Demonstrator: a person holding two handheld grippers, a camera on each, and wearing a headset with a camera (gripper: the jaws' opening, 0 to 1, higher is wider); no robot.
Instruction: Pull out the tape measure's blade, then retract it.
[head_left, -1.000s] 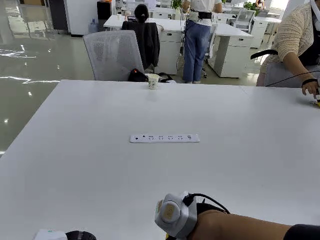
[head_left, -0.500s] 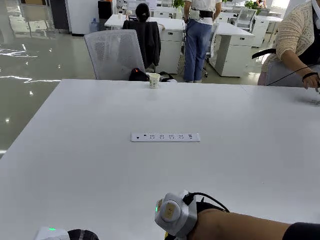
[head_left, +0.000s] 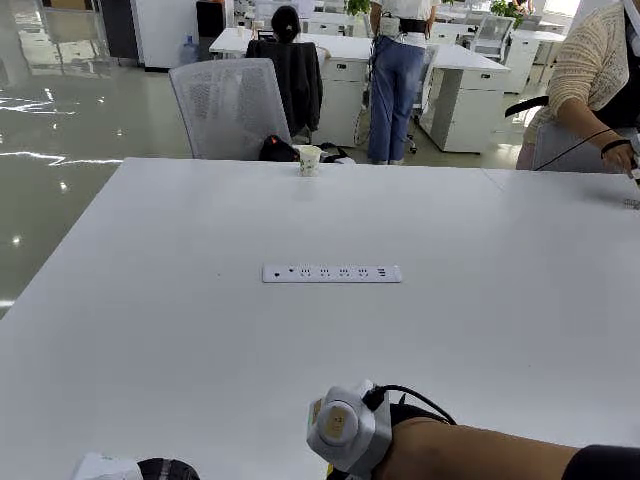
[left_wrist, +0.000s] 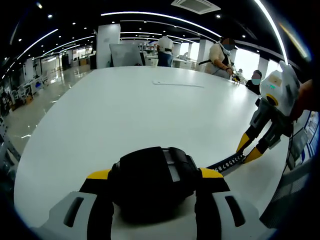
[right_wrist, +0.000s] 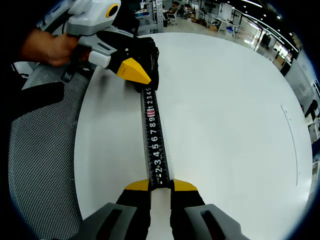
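Observation:
The black tape measure (left_wrist: 152, 182) sits between the yellow-tipped jaws of my left gripper (left_wrist: 155, 175), which is shut on its body. Its blade (right_wrist: 154, 140), printed with numbers, runs out a short way over the white table (head_left: 200, 320). My right gripper (right_wrist: 160, 185) is shut on the blade's free end. In the left gripper view the right gripper (left_wrist: 248, 152) pinches the blade at the right. In the right gripper view a yellow left finger (right_wrist: 131, 70) presses the tape body (right_wrist: 145, 55). In the head view the back of the right gripper (head_left: 345, 430) shows at the bottom edge.
A white power strip (head_left: 332, 273) lies mid-table and a paper cup (head_left: 310, 160) stands at the far edge. A mesh chair (head_left: 230, 105) is behind the table. A person (head_left: 600, 90) works at the right end. A grey mesh seat (right_wrist: 40, 150) lies by the near edge.

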